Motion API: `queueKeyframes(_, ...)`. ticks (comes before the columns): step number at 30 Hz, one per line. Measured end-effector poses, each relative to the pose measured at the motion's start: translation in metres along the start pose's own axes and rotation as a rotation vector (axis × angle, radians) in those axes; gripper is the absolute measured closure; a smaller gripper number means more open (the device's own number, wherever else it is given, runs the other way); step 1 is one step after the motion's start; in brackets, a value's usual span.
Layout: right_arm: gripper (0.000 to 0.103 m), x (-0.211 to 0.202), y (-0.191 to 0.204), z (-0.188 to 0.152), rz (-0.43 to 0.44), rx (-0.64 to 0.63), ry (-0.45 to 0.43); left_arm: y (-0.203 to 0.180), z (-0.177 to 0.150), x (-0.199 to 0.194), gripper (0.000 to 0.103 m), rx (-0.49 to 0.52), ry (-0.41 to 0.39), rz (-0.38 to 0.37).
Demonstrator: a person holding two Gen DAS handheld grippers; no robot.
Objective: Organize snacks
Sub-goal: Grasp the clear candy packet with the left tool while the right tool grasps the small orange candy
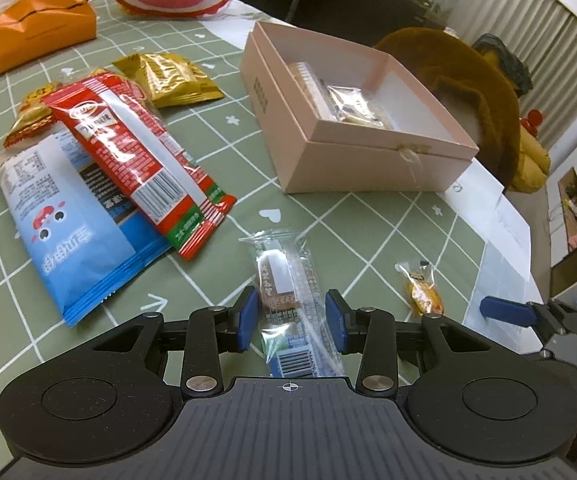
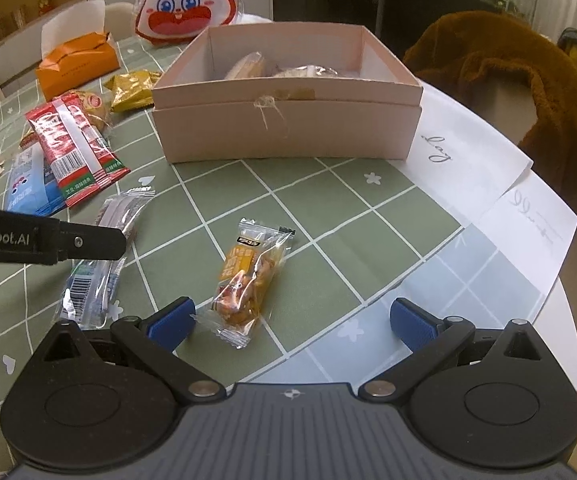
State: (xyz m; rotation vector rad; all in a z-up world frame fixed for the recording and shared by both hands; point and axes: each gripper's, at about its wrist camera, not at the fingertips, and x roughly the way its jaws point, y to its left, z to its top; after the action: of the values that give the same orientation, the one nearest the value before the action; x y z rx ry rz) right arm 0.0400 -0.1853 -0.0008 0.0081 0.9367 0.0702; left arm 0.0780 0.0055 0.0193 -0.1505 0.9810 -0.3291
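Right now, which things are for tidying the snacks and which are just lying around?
For the job: pink box, clear-wrapped snack bar, small orange snack, red packet, blue packet, gold packet.
Just lying about: tissue pack, bunny bag, brown coat.

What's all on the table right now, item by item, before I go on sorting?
pink box: 1, pink, open, table centre; a few wrapped snacks inside
clear-wrapped bar: 1, clear with brown filling, between the left gripper's pads
small yellow snack: 1, yellow-orange, ahead of the right gripper
red packet: 1, red and white, lying over the blue packet
blue packet: 1, blue and white, left side
gold packet: 1, gold, behind the red packet
tissue pack: 1, orange, far left
cartoon bag: 1, white and red, far edge
left gripper: open, straddling the bar
right gripper: open wide
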Motion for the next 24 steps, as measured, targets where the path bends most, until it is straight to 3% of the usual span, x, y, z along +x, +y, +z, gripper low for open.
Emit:
queueKeyframes(8,0.003,0.007,0.0,0.019,0.035,-0.009,0.053,-0.005,-0.003,-0.002,0.062,0.027,0.002,0.024)
queueKeyframes(11,0.014,0.005,0.007,0.019,0.035,-0.057,0.049,-0.009,-0.004,-0.002,0.062,0.044,0.009,0.044)
queueKeyframes(14,0.034,-0.001,0.012,0.019,0.052,-0.088,0.042,-0.01,-0.006,-0.002,0.061,0.054,0.013,0.054)
queueKeyframes(16,0.054,-0.005,0.016,0.02,0.067,-0.112,0.05,-0.011,-0.007,-0.003,0.061,0.058,0.01,0.058)
queueKeyframes(18,0.066,-0.008,0.019,0.022,0.08,-0.129,0.065,-0.012,-0.006,-0.002,0.061,0.066,0.014,0.063)
queueKeyframes(22,0.077,-0.01,0.015,0.024,0.102,-0.11,0.084,-0.012,-0.004,-0.001,0.061,0.059,0.024,0.066)
queueKeyframes(24,0.078,-0.011,0.012,0.023,0.101,-0.099,0.089,-0.014,-0.004,-0.001,0.061,0.059,0.025,0.071)
